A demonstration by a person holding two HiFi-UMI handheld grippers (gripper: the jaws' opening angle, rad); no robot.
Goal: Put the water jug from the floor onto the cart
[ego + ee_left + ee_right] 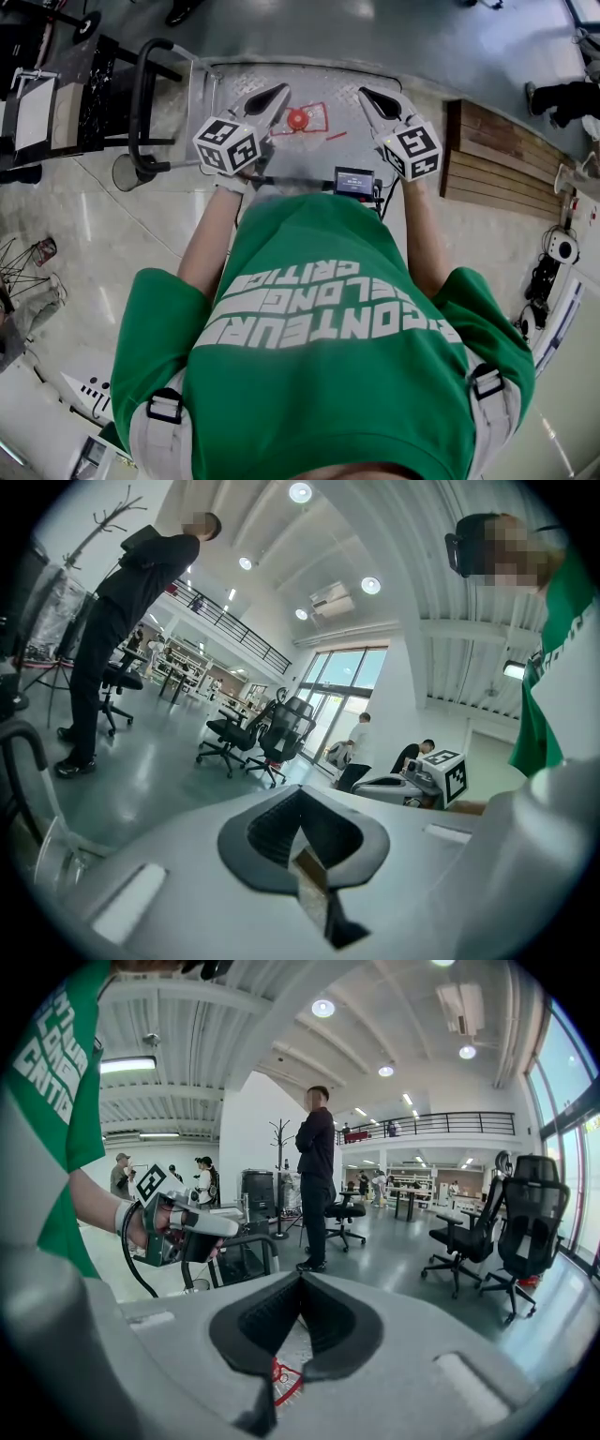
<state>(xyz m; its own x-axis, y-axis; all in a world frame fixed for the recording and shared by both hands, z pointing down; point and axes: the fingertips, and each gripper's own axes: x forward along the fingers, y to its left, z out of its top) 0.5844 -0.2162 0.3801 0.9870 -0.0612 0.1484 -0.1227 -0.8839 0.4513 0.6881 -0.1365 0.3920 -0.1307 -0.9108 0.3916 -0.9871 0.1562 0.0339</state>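
Observation:
The cart's metal deck (309,80) lies ahead of me, its black push handle (141,103) at the left. On the deck, between the two gripper tips, sits a red cap with thin red edges (298,118); it looks like the top of a clear water jug, though I cannot make out its body. The same red cap (277,1378) peeks out below the right gripper's jaws. My left gripper (272,97) (302,832) is shut with nothing in it, held over the deck left of the cap. My right gripper (367,95) (298,1321), just right of the cap, is shut and holds nothing.
A wooden pallet (497,159) lies on the floor right of the cart. A person in black (316,1176) stands past the cart, with office chairs (511,1232) behind. Racks and gear (37,103) crowd the floor left of the handle.

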